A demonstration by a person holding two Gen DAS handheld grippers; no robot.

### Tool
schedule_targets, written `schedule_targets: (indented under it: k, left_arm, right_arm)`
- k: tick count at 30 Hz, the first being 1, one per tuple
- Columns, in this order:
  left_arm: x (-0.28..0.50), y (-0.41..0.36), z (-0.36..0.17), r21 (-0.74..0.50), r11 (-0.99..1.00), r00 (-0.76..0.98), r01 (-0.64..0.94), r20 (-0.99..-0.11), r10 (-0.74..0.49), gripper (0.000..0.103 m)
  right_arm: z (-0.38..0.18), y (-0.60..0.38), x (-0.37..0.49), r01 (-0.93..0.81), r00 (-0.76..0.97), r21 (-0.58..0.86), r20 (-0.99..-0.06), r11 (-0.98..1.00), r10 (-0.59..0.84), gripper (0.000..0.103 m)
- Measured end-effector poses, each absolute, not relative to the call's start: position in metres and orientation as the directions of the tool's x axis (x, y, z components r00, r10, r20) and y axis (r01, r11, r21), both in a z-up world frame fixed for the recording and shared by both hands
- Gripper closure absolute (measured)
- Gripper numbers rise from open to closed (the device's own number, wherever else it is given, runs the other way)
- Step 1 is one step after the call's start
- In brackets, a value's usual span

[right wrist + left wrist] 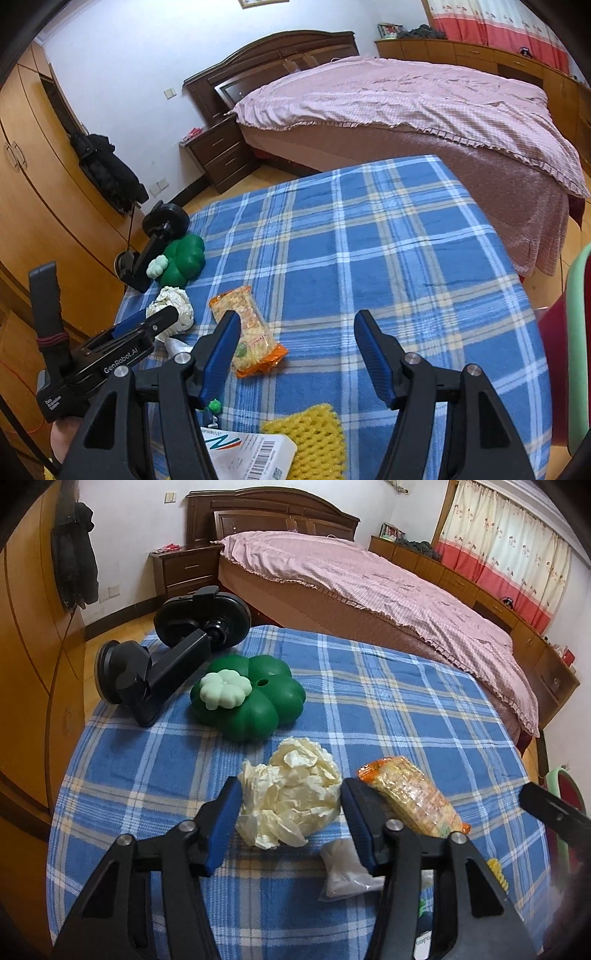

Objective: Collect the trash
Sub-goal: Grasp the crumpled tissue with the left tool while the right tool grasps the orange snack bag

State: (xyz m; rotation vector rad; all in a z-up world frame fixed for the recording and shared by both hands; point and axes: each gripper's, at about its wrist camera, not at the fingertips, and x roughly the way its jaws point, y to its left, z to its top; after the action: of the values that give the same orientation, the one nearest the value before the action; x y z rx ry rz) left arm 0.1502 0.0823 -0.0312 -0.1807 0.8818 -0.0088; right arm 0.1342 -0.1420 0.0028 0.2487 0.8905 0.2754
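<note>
A crumpled cream paper wad (295, 786) lies on the blue checked tablecloth (369, 686). My left gripper (290, 801) straddles it, blue pads close against its two sides, the wad resting on the cloth and not visibly squeezed. Just right of its right finger lie an orange snack packet (413, 797) and a small clear plastic bag (343, 871). My right gripper (295, 332) hangs open over bare cloth, nothing between its fingers, the snack packet (247, 332) beside its left finger. In the right wrist view the left gripper (147, 325) reaches the paper wad (177, 306).
A green clover-shaped container (251, 698) and a black suction mount (166, 646) sit at the table's far left. A yellow foam net (314, 439) and a white barcoded box (251, 454) lie near the front edge. A bed (369, 583) stands beyond, wardrobes at left.
</note>
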Motion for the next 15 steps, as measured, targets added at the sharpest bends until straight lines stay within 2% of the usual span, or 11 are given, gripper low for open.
schedule_targets:
  k: [2, 5, 6, 7, 13, 14, 15]
  left_arm:
    - [0.149, 0.084, -0.03, -0.17, 0.983, 0.641, -0.063, -0.762, -0.09, 0.054]
    - [0.146, 0.086, -0.025, -0.182, 0.982, 0.654, -0.057, -0.75, -0.101, 0.066]
    - [0.144, 0.087, -0.022, -0.189, 0.981, 0.661, -0.052, -0.743, -0.108, 0.077]
    - [0.143, 0.089, -0.02, -0.199, 0.979, 0.662, -0.049, -0.74, -0.117, 0.08]
    - [0.142, 0.094, -0.025, -0.223, 0.974, 0.646, -0.049, -0.751, -0.139, 0.08]
    - [0.141, 0.095, -0.026, -0.23, 0.972, 0.645, -0.057, -0.751, -0.14, 0.077]
    - [0.142, 0.095, -0.027, -0.226, 0.971, 0.639, -0.07, -0.758, -0.13, 0.069]
  right_arm:
    - [0.0, -0.137, 0.137, -0.143, 0.588, 0.32, -0.734, 0.937, 0.341, 0.036]
    - [-0.004, -0.131, 0.14, -0.157, 0.57, 0.32, -0.743, 0.934, 0.35, 0.036]
    - [-0.005, -0.129, 0.141, -0.161, 0.565, 0.319, -0.746, 0.934, 0.352, 0.036]
    - [-0.007, -0.126, 0.142, -0.167, 0.559, 0.317, -0.749, 0.934, 0.354, 0.036]
    - [-0.014, -0.112, 0.146, -0.197, 0.532, 0.299, -0.767, 0.934, 0.357, 0.036]
    - [-0.015, -0.109, 0.147, -0.204, 0.525, 0.293, -0.772, 0.934, 0.357, 0.036]
    - [-0.016, -0.106, 0.148, -0.209, 0.519, 0.287, -0.777, 0.935, 0.355, 0.036]
